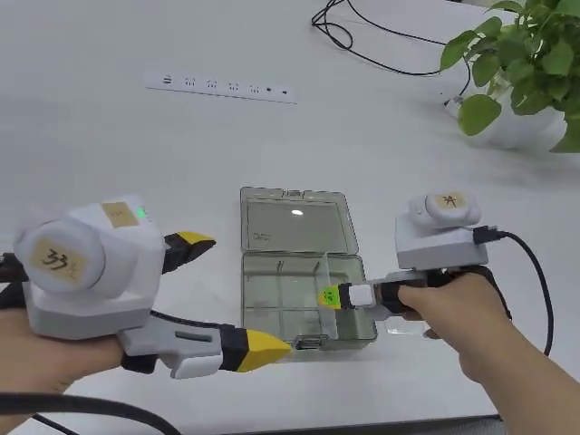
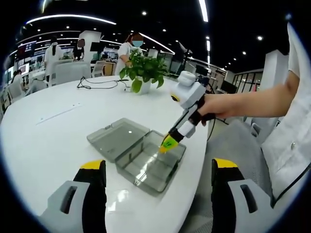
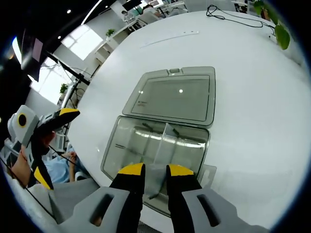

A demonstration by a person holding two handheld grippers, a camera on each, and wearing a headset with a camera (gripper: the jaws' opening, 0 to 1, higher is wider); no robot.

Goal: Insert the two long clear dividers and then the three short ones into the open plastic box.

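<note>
Right gripper (image 3: 154, 171): yellow-tipped jaws a sliver apart above near wall; any clear divider between them impossible to confirm.
Smoky translucent plastic box (image 3: 111, 145): open on white table (image 1: 136, 163), lid flat behind, some partitions seated.
Left gripper (image 2: 158, 164): jaws wide, empty, near box.
Technique: piece upright, aligned with slots, pressed straight down.

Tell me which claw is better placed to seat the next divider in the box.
Right. The right claw is at the open box, tips over its compartments. The left claw hangs wide open, off to the box's left.
</note>
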